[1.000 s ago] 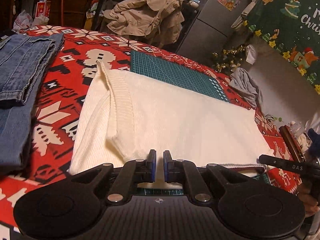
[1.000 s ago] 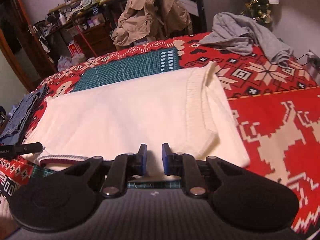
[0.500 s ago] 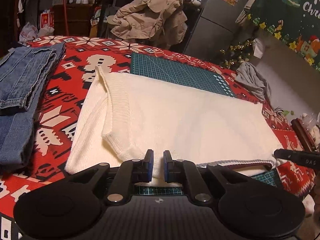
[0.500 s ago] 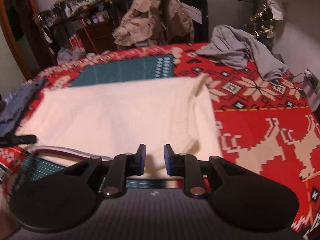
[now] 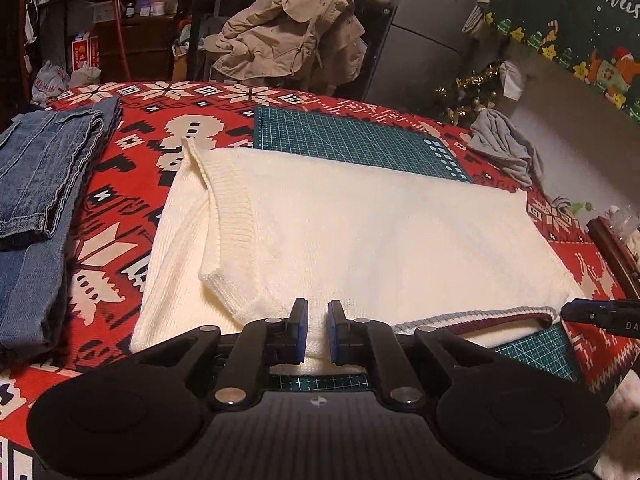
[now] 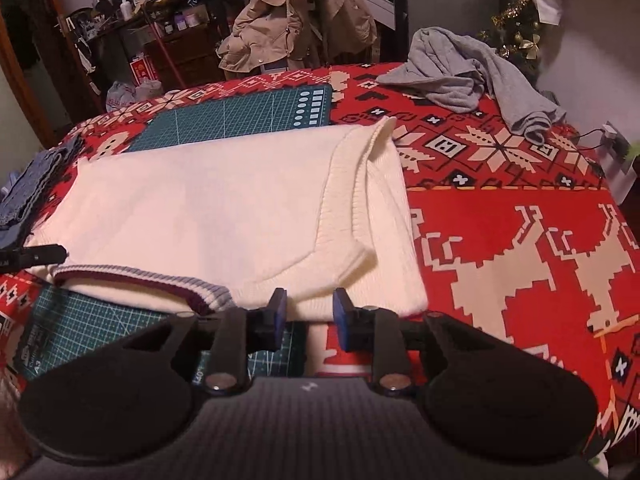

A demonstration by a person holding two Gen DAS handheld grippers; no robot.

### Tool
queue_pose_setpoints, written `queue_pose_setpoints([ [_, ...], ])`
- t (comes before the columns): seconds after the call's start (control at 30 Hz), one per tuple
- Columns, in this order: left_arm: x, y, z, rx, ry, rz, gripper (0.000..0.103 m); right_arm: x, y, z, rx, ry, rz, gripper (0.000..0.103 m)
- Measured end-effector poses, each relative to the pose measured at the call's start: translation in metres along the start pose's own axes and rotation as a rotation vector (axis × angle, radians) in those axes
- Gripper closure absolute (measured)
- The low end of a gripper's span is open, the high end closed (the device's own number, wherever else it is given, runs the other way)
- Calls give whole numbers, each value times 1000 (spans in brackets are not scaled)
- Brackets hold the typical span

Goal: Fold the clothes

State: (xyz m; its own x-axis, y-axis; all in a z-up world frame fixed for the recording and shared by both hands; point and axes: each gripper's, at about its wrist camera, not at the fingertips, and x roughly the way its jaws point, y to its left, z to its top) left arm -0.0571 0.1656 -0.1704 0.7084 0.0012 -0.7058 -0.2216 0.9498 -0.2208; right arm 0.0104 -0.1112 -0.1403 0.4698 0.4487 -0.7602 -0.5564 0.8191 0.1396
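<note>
Readable text: "Chris" in white on the green hanging (image 5: 576, 20) at upper right of the left view; "A3" on the near corner of the mat (image 6: 240, 118), a dark green sheet with a printed grid and a block of pale circles and squares.

The sweater (image 5: 360, 236) is cream knit, folded into a flat rectangle, with ribbed cuffs and a maroon-and-grey ribbed band at its near edge. It lies on the mat and on the cloth (image 6: 520, 240), red with a white and black pixel pattern.

The left gripper (image 5: 317, 330) has a narrow gap between its blue pads, and the sweater's near edge lies in that gap; whether the pads press it cannot be told. The right gripper (image 6: 308, 314) has just been opening. Its pads stand spread at the sweater's near edge, clear of the knit.

Folded denim jeans (image 5: 36, 184) lie left; crumpled grey cloth (image 6: 472, 76) lies far right.
</note>
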Motion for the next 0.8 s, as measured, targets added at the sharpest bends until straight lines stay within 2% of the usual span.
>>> queue_pose_setpoints([
  [0.1,0,-5,-1,22,-3,-5,85,2,-1,-4,10,11,-1,67],
  [0.17,0,-9,-1,41,-3,-22,68,3,-1,-6,19,17,10,61],
  [0.27,1,-17,-1,75,0,-31,55,4,1,-9,21,19,27,48],
  [0.33,1,-22,-2,91,0,-28,48,5,6,-10,0,17,21,44],
  [0.43,-3,-28,-3,101,-9,-16,47,5,13,-11,-17,24,18,36],
  [0.5,-11,-31,-5,101,-27,-44,47,1,16,-9,0,30,21,33],
  [0.53,-15,-33,-7,103,-36,-46,44,-4,17,-8,12,17,33,27],
  [0.57,-19,-36,-8,106,-45,-45,39,-9,19,-7,19,-5,40,16],
  [0.6,-23,-38,-10,111,-51,-32,38,-15,21,-6,24,-26,45,9],
  [0.67,-28,-45,-12,126,-58,1,32,-25,27,-4,17,-61,39,3],
  [0.8,-34,-58,-17,178,-74,71,24,-35,34,-3,24,-86,43,1],
])
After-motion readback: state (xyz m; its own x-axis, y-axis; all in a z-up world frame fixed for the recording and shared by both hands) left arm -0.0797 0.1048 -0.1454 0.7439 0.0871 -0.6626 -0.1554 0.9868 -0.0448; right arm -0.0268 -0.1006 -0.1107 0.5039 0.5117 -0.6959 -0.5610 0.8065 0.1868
